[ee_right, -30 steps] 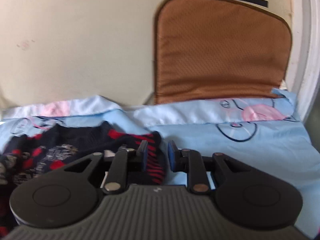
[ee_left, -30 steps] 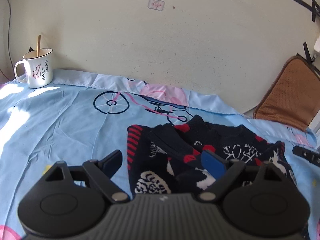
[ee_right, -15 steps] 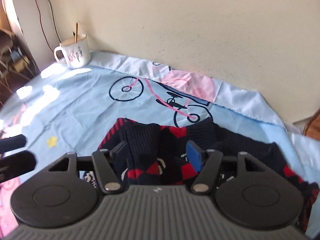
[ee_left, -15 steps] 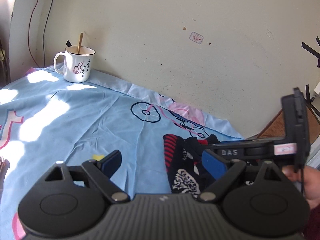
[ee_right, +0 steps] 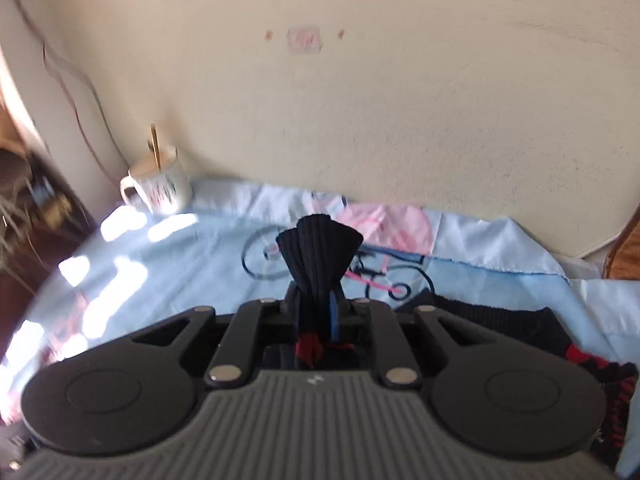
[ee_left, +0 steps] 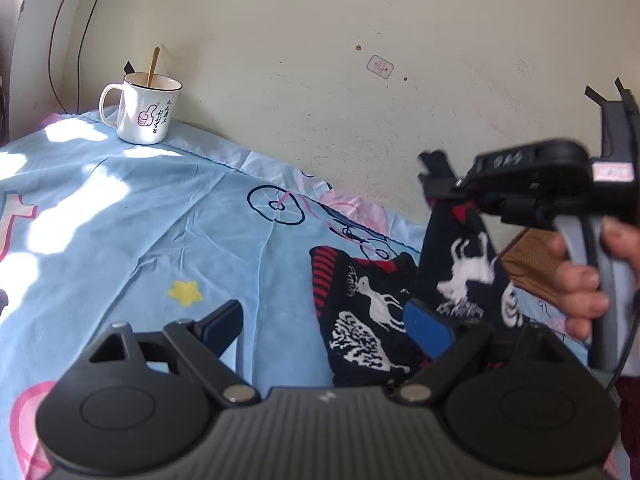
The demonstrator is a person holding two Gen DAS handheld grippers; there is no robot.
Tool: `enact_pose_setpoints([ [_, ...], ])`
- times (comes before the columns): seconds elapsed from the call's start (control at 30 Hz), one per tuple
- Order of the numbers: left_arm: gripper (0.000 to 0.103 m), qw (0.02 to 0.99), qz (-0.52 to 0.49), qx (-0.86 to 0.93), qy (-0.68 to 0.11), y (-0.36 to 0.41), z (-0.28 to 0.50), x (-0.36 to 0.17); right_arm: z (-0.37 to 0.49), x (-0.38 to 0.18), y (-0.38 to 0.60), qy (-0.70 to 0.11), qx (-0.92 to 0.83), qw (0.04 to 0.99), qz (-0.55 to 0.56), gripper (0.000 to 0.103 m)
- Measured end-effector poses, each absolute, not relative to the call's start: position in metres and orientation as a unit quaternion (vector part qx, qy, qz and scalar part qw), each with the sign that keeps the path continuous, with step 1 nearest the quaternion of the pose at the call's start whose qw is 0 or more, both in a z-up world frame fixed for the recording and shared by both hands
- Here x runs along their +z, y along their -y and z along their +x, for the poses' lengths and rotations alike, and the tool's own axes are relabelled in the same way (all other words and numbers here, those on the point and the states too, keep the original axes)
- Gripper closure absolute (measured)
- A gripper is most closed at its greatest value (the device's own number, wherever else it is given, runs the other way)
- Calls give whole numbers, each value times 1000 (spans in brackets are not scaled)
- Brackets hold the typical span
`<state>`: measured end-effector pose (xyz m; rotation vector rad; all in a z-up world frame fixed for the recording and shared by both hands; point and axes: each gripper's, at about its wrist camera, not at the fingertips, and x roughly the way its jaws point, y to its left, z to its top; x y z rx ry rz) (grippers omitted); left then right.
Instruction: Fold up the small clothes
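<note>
While the right tongs are pinched tight on the ribbed cuff of a dark navy knitted garment with white reindeer and red bands, the folding itself looks barely begun: one end of the piece hangs lifted from the tongs, and the rest lies crumpled on the light blue sheet printed with bicycles and a yellow star. No neat fold shows anywhere, so, as I judge it, spreading, smoothing and folding all remain. The left tongs stand wide apart with nothing between them, low over the sheet just beside the garment's red-striped hem. Far from the garment, against the cream wall, stands a white enamel mug with a pink thumbs-up and a wooden stick in it; a brown quilted cushion peeks out behind the garment, on the side away from the mug.

Half a second ago the right tongs were open and hovering over the flat heap; now they have closed on the cuff and raised it clear of the sheet. The left tongs remain open, with the mug larger in their view than before.
</note>
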<state>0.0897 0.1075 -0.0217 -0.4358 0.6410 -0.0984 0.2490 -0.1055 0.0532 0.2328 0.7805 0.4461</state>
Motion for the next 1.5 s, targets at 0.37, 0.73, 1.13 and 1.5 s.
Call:
enact_pose_setpoints([
  [0.37, 12, 923, -208, -55, -318, -105, 99, -22, 166, 31, 232, -263, 129, 929, 228, 88],
  [0.73, 8, 894, -107, -167, -402, 16, 165, -34, 105, -45, 303, -321, 90, 893, 304, 86],
  [1.13, 92, 935, -97, -151, -306, 10, 173, 9, 115, -32, 308, -249, 182, 889, 339, 85],
  [1.5, 65, 921, -78, -89, -371, -3, 183, -33, 107, -33, 324, -286, 47, 924, 248, 63],
])
